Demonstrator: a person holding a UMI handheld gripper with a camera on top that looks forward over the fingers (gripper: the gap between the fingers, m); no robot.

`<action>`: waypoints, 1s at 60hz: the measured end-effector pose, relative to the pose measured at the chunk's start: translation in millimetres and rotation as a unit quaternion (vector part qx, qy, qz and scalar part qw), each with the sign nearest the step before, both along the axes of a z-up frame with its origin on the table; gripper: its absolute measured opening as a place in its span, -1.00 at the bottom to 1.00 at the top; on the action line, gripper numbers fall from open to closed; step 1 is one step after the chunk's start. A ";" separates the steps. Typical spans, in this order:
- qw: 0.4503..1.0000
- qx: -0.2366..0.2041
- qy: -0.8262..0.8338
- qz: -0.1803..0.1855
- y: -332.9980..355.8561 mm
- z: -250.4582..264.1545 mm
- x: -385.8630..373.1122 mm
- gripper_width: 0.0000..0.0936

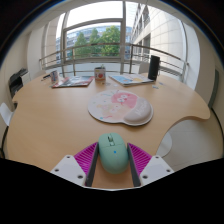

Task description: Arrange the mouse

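Note:
A mint-green computer mouse sits between the two fingers of my gripper, its nose pointing forward. Both magenta pads press against its sides, so the gripper is shut on it. The mouse is over the wooden table, close to its near edge. A round pink mouse mat with a pale wrist rest lies on the table just ahead of the fingers, slightly to the right, a short gap away from the mouse.
At the far side of the table are a flat book, a small cup, papers and a black speaker. A railing and large windows stand behind. A dark chair is at the far left.

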State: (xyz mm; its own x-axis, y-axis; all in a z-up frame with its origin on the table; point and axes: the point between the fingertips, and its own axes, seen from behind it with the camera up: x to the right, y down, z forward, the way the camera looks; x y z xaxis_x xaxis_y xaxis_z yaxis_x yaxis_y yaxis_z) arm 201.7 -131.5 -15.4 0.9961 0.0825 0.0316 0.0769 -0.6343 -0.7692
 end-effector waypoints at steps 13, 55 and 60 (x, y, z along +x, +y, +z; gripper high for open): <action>1.000 -0.018 -0.015 -0.018 -6.0 1.9 -3.5 -0.12; 0.991 0.076 0.024 -0.104 202.4 116.1 13.8 -0.13; 0.993 0.032 0.023 -0.112 210.4 68.2 18.6 -0.12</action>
State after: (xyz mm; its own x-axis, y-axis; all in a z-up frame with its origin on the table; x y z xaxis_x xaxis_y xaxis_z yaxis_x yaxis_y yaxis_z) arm 220.3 79.0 52.8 0.9897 -0.1426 -0.0156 -0.0966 -0.5819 -0.8075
